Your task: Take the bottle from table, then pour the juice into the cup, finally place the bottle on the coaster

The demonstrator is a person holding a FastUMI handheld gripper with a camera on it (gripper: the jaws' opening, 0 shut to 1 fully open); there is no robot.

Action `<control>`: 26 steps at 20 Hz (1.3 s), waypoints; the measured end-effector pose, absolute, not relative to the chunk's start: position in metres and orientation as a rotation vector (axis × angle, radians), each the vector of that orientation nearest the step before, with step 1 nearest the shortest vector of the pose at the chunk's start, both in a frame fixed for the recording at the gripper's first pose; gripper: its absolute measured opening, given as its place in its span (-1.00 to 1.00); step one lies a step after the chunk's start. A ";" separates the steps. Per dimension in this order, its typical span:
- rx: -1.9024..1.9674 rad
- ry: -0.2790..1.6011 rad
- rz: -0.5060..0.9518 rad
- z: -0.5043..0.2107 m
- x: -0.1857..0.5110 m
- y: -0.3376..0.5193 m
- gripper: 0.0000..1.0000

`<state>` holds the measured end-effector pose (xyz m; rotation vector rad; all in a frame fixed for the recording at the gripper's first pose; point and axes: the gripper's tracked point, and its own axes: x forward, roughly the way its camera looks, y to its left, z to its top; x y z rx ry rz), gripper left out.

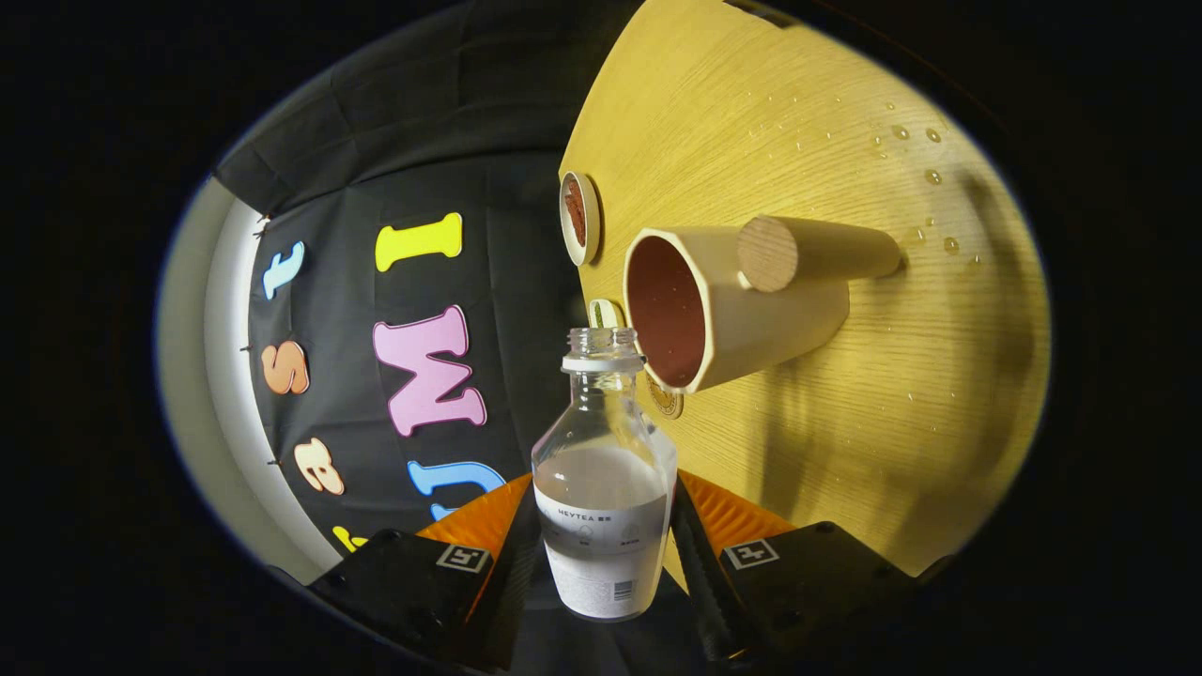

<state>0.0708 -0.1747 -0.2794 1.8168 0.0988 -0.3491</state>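
A clear uncapped bottle (604, 507) with a white label stands between my fingers, and my gripper (606, 540) is shut on its lower body. Pale liquid shows in its lower half. Just beyond the bottle's open mouth, slightly to one side, is the cream cup (751, 319) with a red-brown inside and a round wooden handle (798, 252). The mouth of the bottle is close to the cup's rim, apart from it. The whole scene looks rolled sideways around the bottle. A round white-rimmed coaster (579, 218) with a brown middle lies on the wooden table (845, 451) past the cup.
Water drops (916, 155) dot the table beyond the cup's handle. A small pale round disc (606, 313) sits right behind the bottle's mouth, and another patterned disc (664, 401) peeks out by the cup's rim. The table's edge (601, 310) runs just past the coaster.
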 end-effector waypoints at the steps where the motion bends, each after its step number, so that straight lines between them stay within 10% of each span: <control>1: 1.825 0.104 -0.348 -0.278 0.070 -0.174 0.50; 26: 1.981 0.115 -0.355 -0.274 0.074 -0.174 0.51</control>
